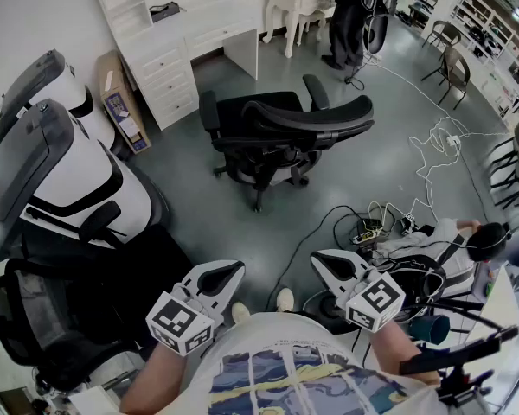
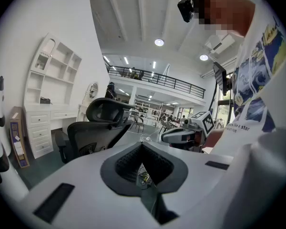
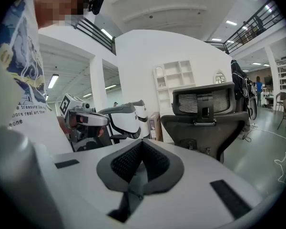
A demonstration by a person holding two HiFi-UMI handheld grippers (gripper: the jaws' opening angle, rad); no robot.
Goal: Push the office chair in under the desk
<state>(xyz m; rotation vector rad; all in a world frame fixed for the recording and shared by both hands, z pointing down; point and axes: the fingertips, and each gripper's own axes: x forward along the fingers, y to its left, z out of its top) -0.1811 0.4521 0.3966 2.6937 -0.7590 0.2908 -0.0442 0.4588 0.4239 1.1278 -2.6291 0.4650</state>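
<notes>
The black office chair [image 1: 277,137] stands on the grey floor in the middle of the head view, its backrest towards me and its seat facing the white desk [image 1: 186,37] beyond it. It is apart from the desk. My left gripper [image 1: 219,277] and right gripper [image 1: 331,264] hang low in front of me, well short of the chair, both shut with nothing between the jaws. The left gripper view has the left gripper [image 2: 142,146] shut, the chair [image 2: 97,128] ahead on the left and the desk [image 2: 43,123] behind it. In the right gripper view the right gripper [image 3: 142,144] is shut, with the chair's back [image 3: 207,118] to the right.
Large white pod seats [image 1: 60,171] and a black mesh chair [image 1: 35,318] crowd my left. A cardboard box [image 1: 121,102] leans by the desk. Cables and a power strip [image 1: 381,227] lie on the floor to the right. A person [image 1: 350,15] stands far behind.
</notes>
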